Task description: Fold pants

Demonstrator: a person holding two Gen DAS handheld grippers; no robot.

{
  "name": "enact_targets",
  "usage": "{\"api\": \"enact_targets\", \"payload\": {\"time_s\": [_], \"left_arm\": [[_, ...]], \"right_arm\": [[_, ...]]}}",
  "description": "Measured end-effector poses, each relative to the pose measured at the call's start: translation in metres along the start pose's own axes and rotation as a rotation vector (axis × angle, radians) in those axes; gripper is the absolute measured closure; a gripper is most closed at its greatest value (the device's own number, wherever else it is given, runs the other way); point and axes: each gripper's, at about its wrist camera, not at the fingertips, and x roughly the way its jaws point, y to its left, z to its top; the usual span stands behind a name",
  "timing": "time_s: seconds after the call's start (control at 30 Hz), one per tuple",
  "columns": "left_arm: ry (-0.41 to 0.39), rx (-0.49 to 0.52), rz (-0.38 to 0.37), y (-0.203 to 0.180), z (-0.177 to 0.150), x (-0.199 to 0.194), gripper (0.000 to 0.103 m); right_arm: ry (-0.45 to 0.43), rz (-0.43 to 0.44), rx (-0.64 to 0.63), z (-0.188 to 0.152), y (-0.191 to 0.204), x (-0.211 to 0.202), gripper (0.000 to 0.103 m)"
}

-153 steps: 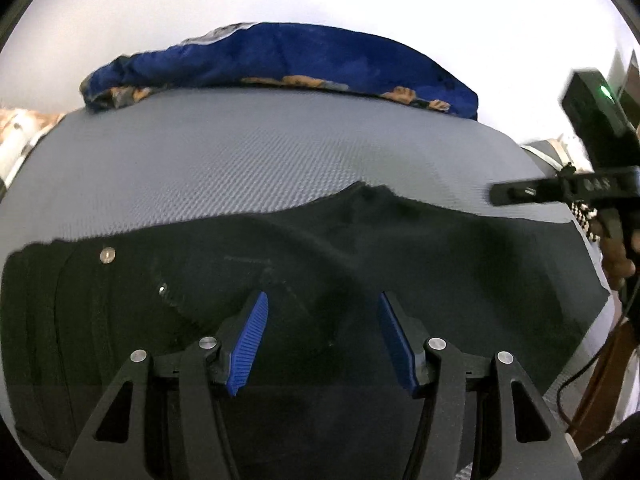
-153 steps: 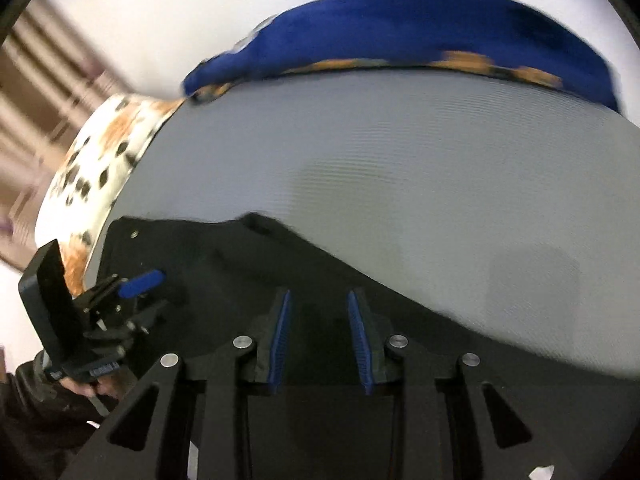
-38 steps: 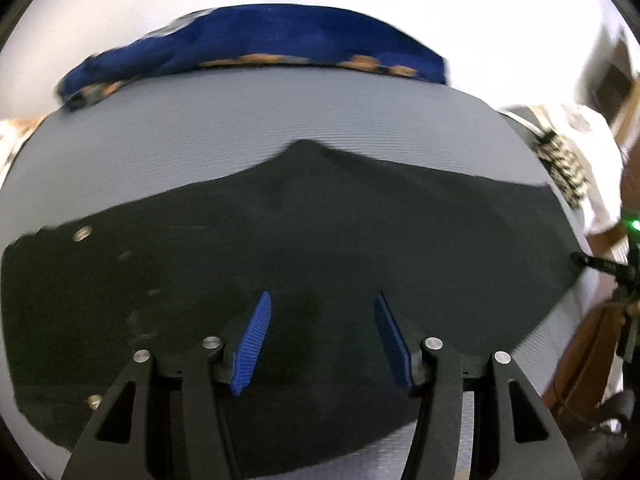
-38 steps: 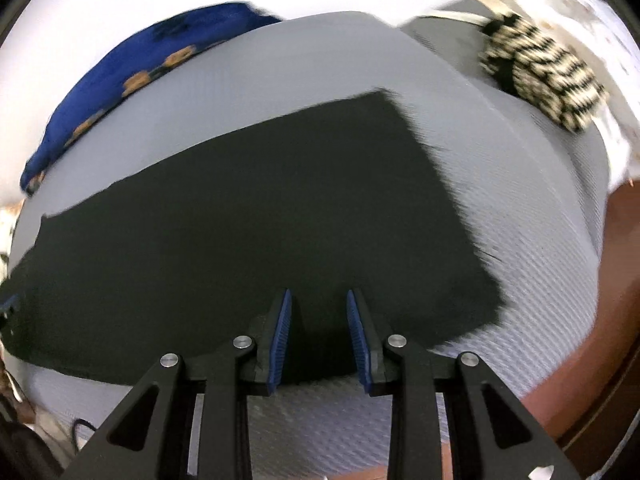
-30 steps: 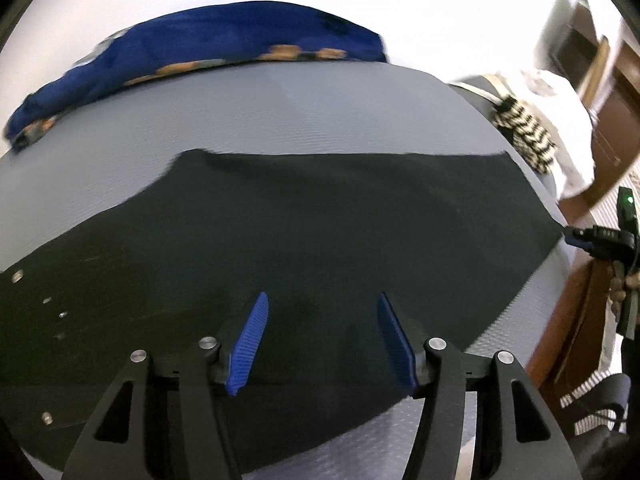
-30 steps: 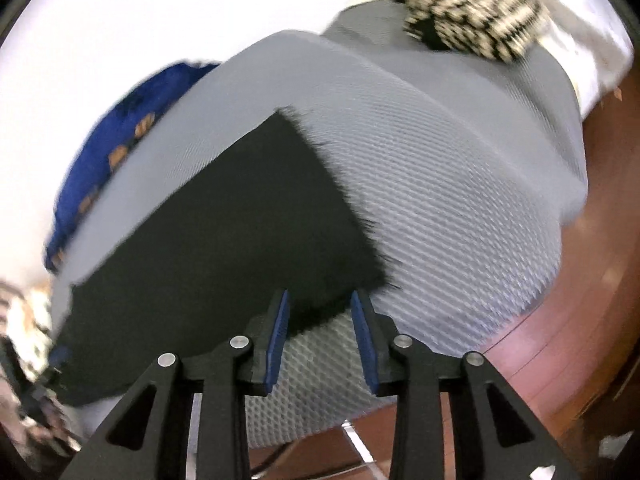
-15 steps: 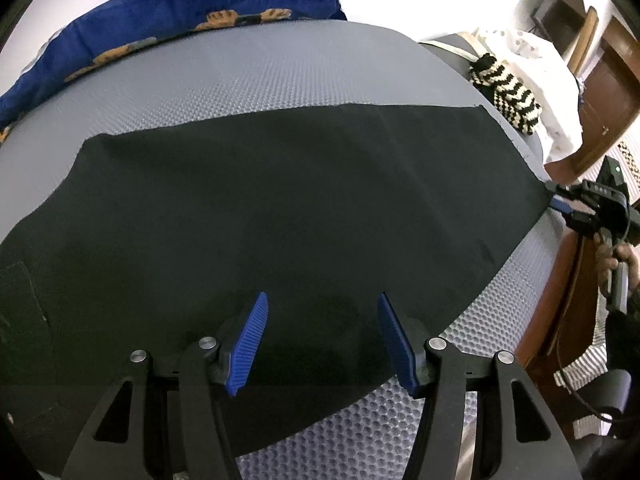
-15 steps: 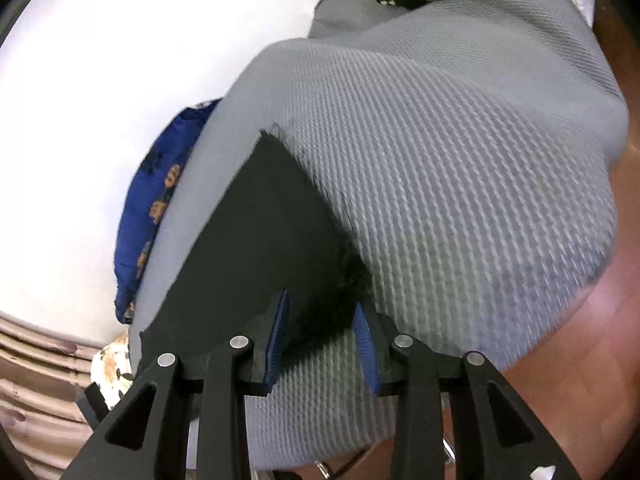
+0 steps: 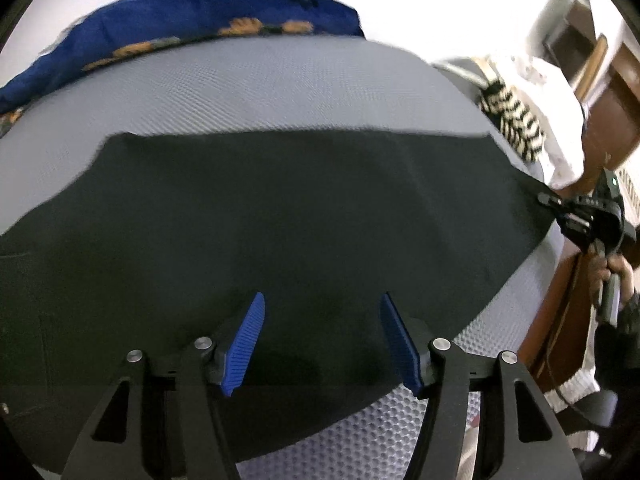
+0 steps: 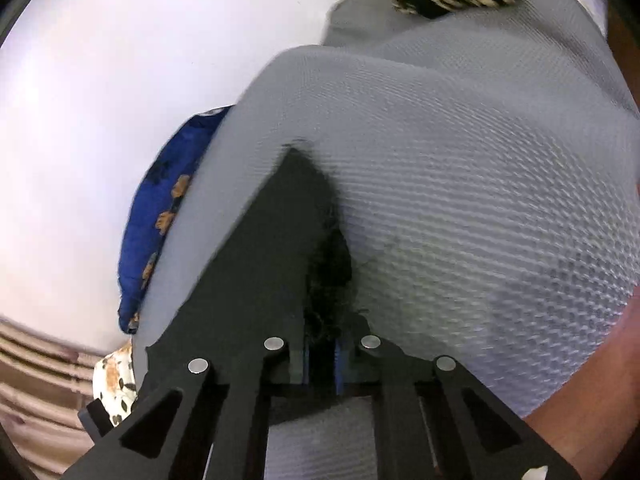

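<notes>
While the black fabric pants (image 9: pixel 280 216) are lying flat on the grey textured bed (image 9: pixel 256 92), soft and limp, the right gripper (image 10: pixel 322 364) is clamping their frayed hem, the left gripper (image 9: pixel 322 340) hovering with fingers apart.

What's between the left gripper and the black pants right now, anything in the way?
Nothing visible. The left gripper is open right above the black pants, with only cloth between its fingers. The right gripper is shut on the pants' end.
</notes>
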Motion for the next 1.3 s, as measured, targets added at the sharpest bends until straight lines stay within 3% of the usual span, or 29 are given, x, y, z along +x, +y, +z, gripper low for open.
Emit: {"api": "enact_targets", "payload": {"time_s": [0.3, 0.57, 0.73, 0.93, 1.03, 1.3], "left_arm": [[-0.105, -0.126, 0.054, 0.064, -0.003, -0.052, 0.042], [-0.138, -0.184, 0.07, 0.096, -0.019, -0.076, 0.042], [-0.156, -0.211, 0.071, 0.112, -0.025, -0.089, 0.042], [-0.162, -0.238, 0.042, 0.122, -0.033, -0.096, 0.042], [-0.157, -0.242, 0.024, 0.123, -0.032, -0.095, 0.042], [-0.142, -0.233, -0.033, 0.117, -0.03, -0.091, 0.042]], "right_arm": [[0.101, 0.107, -0.229, -0.012, 0.134, 0.048, 0.094], [0.283, 0.225, -0.414, -0.076, 0.25, 0.126, 0.094], [0.398, 0.237, -0.553, -0.132, 0.298, 0.168, 0.094], [0.525, 0.211, -0.681, -0.199, 0.309, 0.196, 0.094], [0.566, 0.195, -0.714, -0.214, 0.3, 0.199, 0.094], [0.575, 0.154, -0.778, -0.233, 0.299, 0.2, 0.093]]}}
